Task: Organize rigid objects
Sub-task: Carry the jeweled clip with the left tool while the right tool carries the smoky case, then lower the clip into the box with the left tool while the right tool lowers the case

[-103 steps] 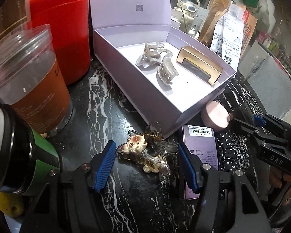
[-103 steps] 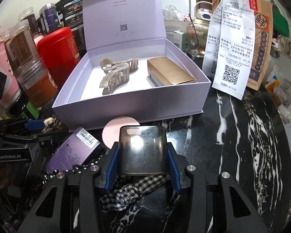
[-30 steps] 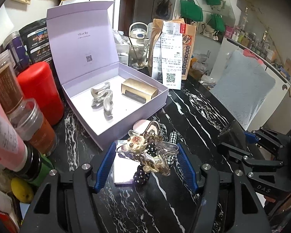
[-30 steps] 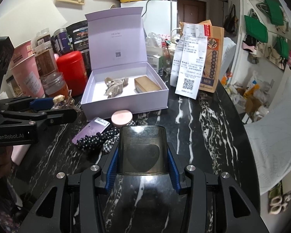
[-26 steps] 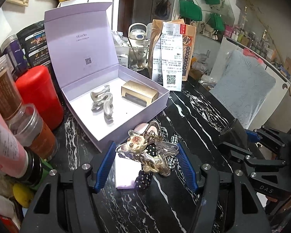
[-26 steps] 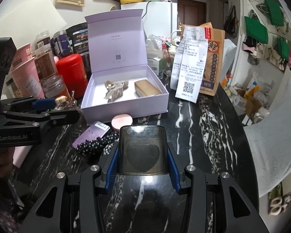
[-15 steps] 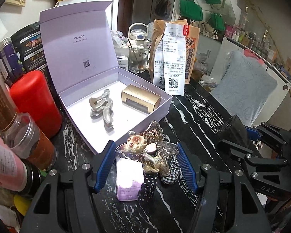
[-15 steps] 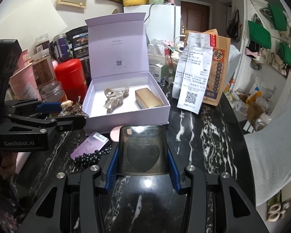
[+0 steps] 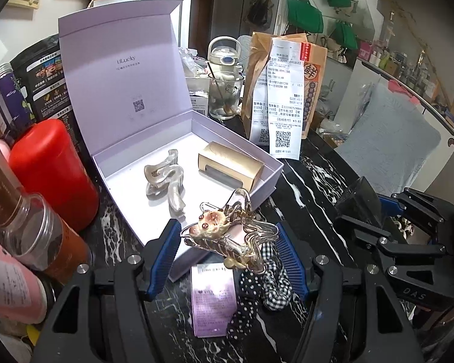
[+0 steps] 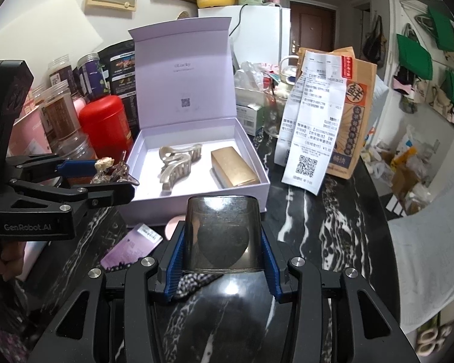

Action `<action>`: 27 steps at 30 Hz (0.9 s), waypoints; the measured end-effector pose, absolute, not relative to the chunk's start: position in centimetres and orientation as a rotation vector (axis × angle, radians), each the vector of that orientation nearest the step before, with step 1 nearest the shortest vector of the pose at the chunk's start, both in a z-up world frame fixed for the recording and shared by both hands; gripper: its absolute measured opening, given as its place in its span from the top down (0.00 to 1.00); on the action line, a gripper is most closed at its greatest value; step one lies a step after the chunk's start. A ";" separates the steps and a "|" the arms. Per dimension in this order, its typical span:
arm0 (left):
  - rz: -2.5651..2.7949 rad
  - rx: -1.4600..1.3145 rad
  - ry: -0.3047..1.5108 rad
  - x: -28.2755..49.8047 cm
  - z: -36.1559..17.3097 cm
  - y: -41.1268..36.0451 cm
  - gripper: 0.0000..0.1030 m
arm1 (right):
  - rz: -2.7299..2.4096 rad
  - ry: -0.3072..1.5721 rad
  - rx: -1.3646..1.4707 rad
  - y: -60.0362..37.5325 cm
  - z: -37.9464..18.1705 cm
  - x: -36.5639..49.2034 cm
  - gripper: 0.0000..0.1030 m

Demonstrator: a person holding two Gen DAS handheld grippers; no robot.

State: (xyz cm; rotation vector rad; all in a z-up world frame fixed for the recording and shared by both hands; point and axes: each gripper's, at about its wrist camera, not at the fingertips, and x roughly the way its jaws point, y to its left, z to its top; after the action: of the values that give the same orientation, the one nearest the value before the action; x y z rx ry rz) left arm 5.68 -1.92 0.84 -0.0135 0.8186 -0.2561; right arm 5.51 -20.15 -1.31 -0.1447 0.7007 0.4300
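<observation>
My left gripper (image 9: 225, 243) is shut on a gold wire hair clip with a cream animal figure (image 9: 224, 236), held above the table in front of the open lilac box (image 9: 115, 163). The same clip (image 10: 112, 171) shows in the right wrist view at the box's left side. In the box lie a pearly claw clip (image 9: 166, 181) and a gold rectangular clip (image 9: 230, 165). My right gripper (image 10: 222, 242) is shut on a smoky translucent curved clip (image 10: 222, 233), raised before the box's near wall (image 10: 196, 202).
On the black marble table (image 10: 333, 227) lie a purple card (image 9: 213, 299), checked and dotted scrunchies (image 9: 257, 287) and a pink compact (image 10: 173, 227). A red canister (image 9: 48, 172) and jars (image 9: 42, 242) stand left; a paper bag with receipts (image 10: 324, 133) stands right of the box.
Both grippers have moved with their clips toward the box, which now looks nearer and larger. Neither grip has changed.
</observation>
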 end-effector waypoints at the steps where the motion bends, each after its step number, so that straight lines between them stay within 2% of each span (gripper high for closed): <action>1: -0.255 -0.015 0.818 5.9 0.9 -1.9 0.38 | 0.431 0.700 -0.146 -20.1 -1.3 5.8 0.57; 27: -0.183 -0.049 0.740 13.1 3.4 0.3 0.38 | 0.484 0.597 -0.202 -17.6 2.2 13.0 0.57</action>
State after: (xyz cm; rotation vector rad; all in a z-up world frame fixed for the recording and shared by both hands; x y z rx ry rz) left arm 13.14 0.34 3.42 -0.0488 0.7398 -0.1833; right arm 12.99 -17.62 2.15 -0.2016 0.5971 0.4835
